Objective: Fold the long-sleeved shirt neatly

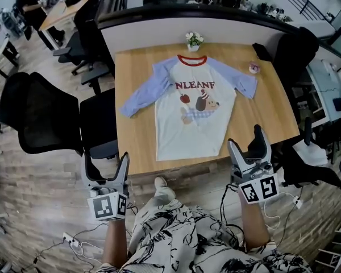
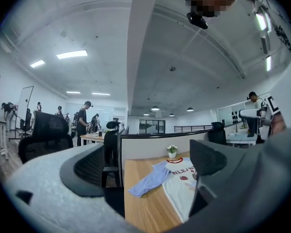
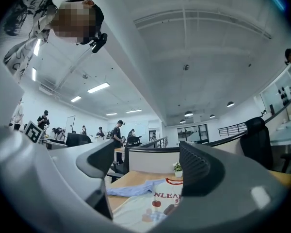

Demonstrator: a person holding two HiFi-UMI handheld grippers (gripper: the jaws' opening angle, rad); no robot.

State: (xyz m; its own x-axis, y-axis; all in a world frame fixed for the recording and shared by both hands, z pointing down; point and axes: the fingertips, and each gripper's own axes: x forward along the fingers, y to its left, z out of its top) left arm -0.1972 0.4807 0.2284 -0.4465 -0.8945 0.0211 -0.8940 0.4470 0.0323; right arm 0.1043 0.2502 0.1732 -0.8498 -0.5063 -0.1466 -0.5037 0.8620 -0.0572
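Observation:
A long-sleeved shirt (image 1: pixel 193 110) lies flat and face up on the wooden table (image 1: pixel 261 118), white body, light blue sleeves spread out, red collar at the far side, cartoon print on the chest. The shirt (image 2: pixel 177 178) shows between the left jaws, and the shirt (image 3: pixel 153 203) between the right jaws. My left gripper (image 1: pixel 106 166) hangs open in front of the table's near edge, left of the shirt's hem. My right gripper (image 1: pixel 248 147) stands open by the near right edge. Both are empty and apart from the shirt.
A small flower pot (image 1: pixel 194 41) stands at the table's far edge behind the collar. A small pink object (image 1: pixel 254 67) lies near the right sleeve cuff. Black office chairs (image 1: pixel 40 115) stand at the left, another chair (image 1: pixel 292 53) at the far right. Cables lie on the floor.

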